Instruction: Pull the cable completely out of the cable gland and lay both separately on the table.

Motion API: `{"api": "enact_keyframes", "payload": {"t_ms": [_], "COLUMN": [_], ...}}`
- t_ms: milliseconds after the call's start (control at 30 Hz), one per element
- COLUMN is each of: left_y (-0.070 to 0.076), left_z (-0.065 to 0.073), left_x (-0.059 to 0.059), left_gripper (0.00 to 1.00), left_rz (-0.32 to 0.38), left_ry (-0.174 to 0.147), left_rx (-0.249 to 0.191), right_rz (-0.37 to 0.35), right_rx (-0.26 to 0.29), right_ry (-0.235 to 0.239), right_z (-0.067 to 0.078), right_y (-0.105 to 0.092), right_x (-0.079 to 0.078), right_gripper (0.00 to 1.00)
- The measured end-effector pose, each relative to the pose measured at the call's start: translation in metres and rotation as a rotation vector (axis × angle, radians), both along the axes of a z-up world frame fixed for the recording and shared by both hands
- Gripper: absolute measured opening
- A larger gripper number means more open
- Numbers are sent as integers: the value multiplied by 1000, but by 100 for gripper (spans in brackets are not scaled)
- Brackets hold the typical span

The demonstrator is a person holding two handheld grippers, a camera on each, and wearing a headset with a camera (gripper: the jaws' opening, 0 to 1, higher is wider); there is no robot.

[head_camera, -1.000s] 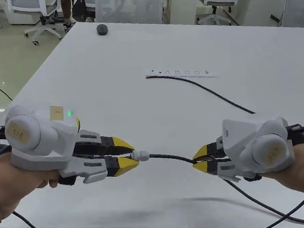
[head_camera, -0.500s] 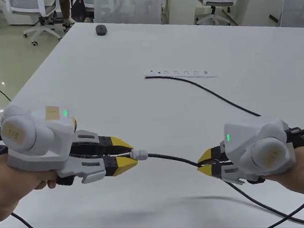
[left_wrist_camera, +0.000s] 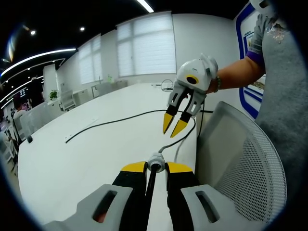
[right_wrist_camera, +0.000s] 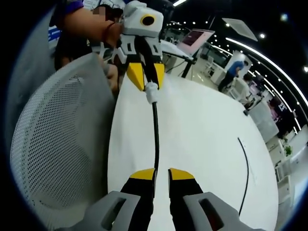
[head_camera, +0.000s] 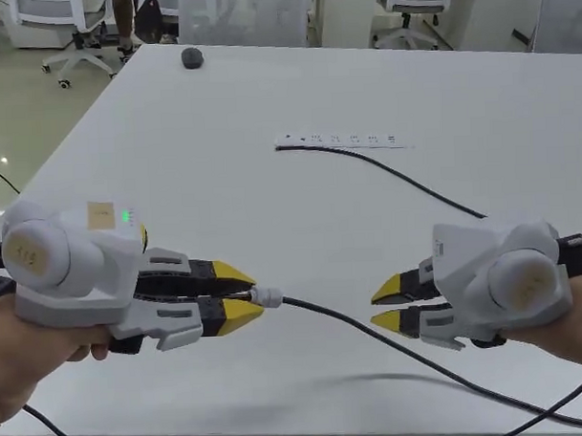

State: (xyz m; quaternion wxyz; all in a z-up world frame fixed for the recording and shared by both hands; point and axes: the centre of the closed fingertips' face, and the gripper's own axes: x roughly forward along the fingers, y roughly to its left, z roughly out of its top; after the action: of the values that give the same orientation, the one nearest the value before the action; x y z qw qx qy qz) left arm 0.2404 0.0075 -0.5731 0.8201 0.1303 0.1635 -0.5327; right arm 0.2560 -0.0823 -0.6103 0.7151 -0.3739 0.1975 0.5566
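My left gripper (head_camera: 257, 296) is shut on a small white cable gland (head_camera: 268, 297), held just above the near part of the white table (head_camera: 174, 165). A black cable (head_camera: 372, 335) leaves the gland and slopes down to the right, under my right gripper (head_camera: 374, 308), which is open with its yellow tips apart and off the cable. In the left gripper view the gland (left_wrist_camera: 155, 161) sits between the tips of the left gripper (left_wrist_camera: 155, 167), with the right gripper (left_wrist_camera: 173, 127) open beyond it. In the right gripper view the cable (right_wrist_camera: 155, 130) runs from the gland (right_wrist_camera: 151, 91) past the open right gripper (right_wrist_camera: 161, 173).
A white power strip (head_camera: 336, 140) lies mid-table, its black cord (head_camera: 404, 181) trailing right. A dark round object (head_camera: 192, 57) sits at the far edge. Office chairs stand beyond the table. A mesh chair back (left_wrist_camera: 240, 159) is close to the near table edge.
My right gripper has opened and let go of the cable, which has dropped lower and now slopes beneath it. The left gripper keeps its hold on the gland.
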Motion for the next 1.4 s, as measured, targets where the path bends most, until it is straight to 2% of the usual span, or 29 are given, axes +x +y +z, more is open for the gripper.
{"api": "enact_keyframes", "payload": {"t_ms": [167,200,333,467,833,1133,1400], "left_y": [-4,-4,-5,-6,-7,-10,-5], "left_z": [4,5,8,9,11,12,13], "left_x": [-1,-1,-1,-1,-3,-6,-7], "left_gripper": [15,15,15,15,15,15,15], "left_rz": [-10,-12,-18,-23,-36,-51,-40], "left_ry": [-6,-7,-14,-15,-14,-14,-16], "left_rx": [-5,-5,-9,-9,-16,-21,-28], "right_rz": [75,87,139,166,204,245,220], "right_rx": [109,110,93,82,46,27,25], "right_ry": [-39,-46,-62,-58,-90,-116,-112], "right_z": [34,37,35,31,29,26,24], "right_y": [40,46,63,72,76,74,61], "right_x": [-8,-9,-11,-15,-13,-20,-16], "right_gripper": [5,6,8,7,4,0,0]}}
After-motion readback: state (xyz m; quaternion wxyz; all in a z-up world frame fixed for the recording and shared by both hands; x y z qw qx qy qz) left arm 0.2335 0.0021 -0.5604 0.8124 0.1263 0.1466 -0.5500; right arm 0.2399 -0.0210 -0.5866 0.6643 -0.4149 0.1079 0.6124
